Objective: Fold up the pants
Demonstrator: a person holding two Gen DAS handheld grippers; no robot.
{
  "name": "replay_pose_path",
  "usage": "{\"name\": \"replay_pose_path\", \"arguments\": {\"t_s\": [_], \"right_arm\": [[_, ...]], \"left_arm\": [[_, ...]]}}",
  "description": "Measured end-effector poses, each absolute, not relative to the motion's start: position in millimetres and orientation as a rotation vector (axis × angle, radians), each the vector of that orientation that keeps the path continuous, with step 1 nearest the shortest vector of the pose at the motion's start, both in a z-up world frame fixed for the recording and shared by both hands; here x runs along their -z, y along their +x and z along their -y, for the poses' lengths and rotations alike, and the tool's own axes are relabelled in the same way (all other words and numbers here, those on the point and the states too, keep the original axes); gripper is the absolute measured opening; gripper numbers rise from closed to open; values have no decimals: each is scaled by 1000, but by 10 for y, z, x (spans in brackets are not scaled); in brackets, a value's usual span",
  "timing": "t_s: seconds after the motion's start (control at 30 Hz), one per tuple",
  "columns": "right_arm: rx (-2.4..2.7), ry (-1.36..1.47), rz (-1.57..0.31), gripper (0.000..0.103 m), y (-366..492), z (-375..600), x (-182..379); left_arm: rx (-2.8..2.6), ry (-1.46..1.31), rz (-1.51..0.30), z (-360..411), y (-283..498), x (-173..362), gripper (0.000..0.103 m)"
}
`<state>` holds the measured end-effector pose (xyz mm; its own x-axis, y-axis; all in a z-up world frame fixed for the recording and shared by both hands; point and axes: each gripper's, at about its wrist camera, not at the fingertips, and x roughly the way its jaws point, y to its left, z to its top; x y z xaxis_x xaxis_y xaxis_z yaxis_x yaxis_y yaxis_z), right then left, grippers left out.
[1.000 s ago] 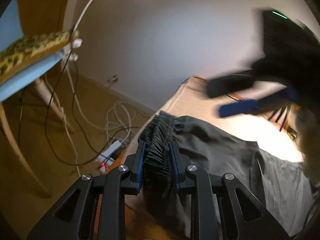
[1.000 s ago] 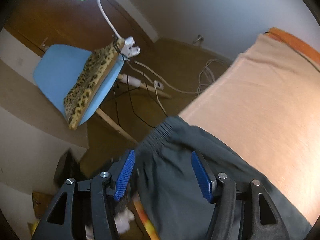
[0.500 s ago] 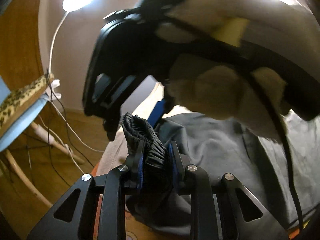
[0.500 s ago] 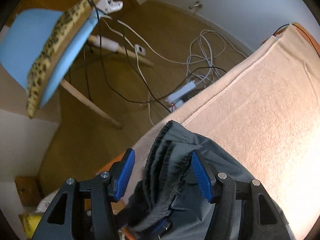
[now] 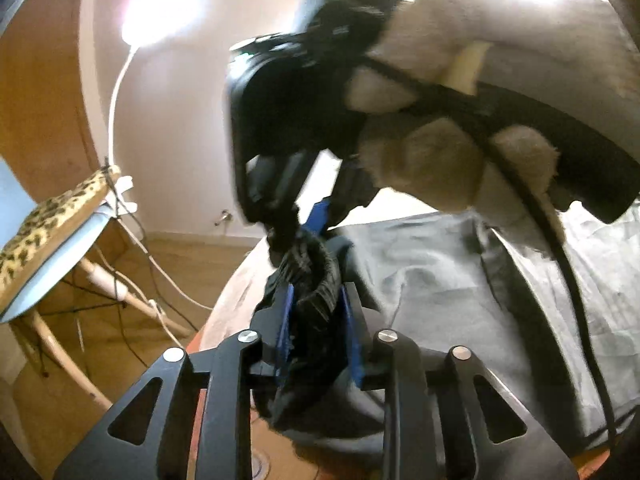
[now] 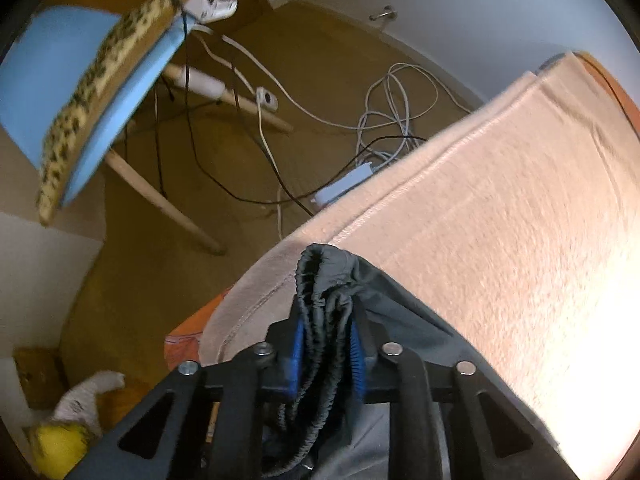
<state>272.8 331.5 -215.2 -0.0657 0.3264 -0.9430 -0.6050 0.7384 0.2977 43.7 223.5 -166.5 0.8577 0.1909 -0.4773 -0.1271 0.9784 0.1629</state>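
Pants (image 6: 404, 320) lie on peach towel (image 6: 500, 208), waistband (image 6: 324, 292) bunched at towel's edge. Right gripper (image 6: 325, 354) just closed, clamping waistband; left gripper (image 5: 314, 320) easing wider w/ elastic between its pads. Fabric soft, light, floppy; grip thick elastic, not thin cloth.

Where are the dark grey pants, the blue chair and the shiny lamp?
dark grey pants (image 6: 320, 280), right wrist view, bunched elastic waistband.
blue chair (image 6: 36, 96), right wrist view, seat shell.
shiny lamp (image 5: 156, 12), left wrist view, glowing head.
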Motion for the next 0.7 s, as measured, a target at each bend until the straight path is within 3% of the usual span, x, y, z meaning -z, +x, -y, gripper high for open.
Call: {"name": "replay_pose_path", "arguments": {"t_s": [0.13,0.43,0.7], "right_arm": [[-789,-127,-1435,15,2704,-3123,2021],[-819,-50,-1384,15,2682,-3050,1710],[-864,-36,-1336,14,2522,-2953,1374]], "left_arm": [[-215,82,-514,-2360,422,1659,45],[-219,-28,-503,-2548,440,1535,53],[-125,-40,-461,-2479,393,1219,50]]}}
